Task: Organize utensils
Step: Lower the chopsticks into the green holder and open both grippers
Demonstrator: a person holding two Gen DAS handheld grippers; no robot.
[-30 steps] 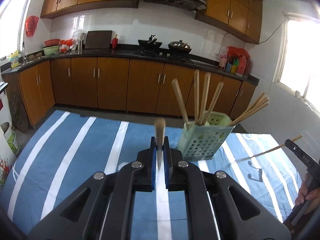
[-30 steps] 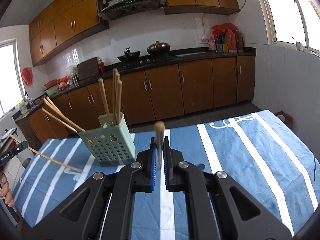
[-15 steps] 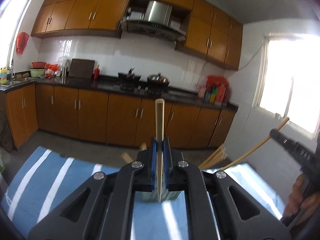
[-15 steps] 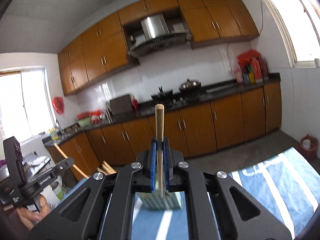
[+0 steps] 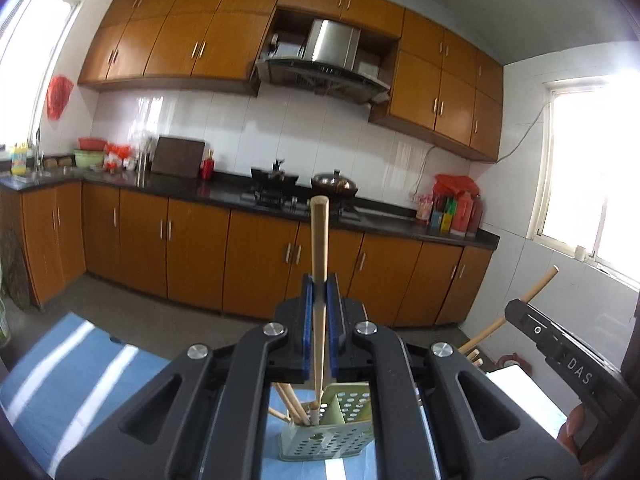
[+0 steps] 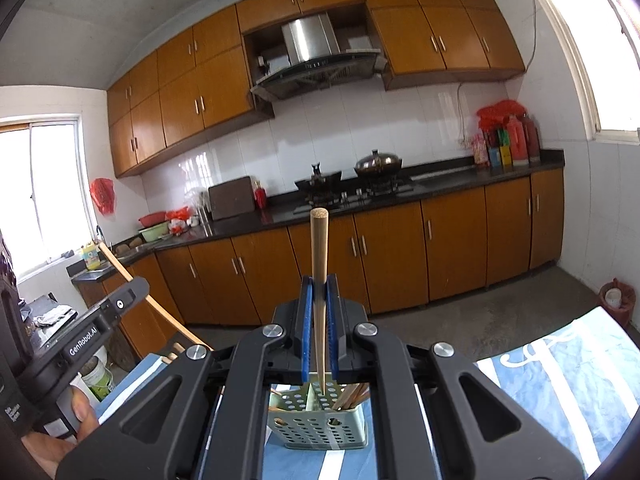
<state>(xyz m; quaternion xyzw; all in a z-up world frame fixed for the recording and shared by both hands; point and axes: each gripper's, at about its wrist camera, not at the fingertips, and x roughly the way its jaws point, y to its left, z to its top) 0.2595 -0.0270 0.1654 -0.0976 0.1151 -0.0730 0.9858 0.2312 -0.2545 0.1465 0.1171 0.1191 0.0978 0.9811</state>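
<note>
Orange kitchen cabinets [image 5: 192, 248] fill the background above a blue striped tablecloth [image 5: 72, 364]. From the left wrist view, the left gripper [image 5: 320, 312] is clamped on one wooden chopstick [image 5: 319, 240], its lower end reaching into a green perforated utensil basket [image 5: 320, 444] that already holds several chopsticks.

From the right wrist view, the right gripper [image 6: 319, 312] pinches a second chopstick [image 6: 319, 248] whose tip hangs over the same basket [image 6: 316, 428]. Judging by this, most sticks are stored; these two await release.
</note>
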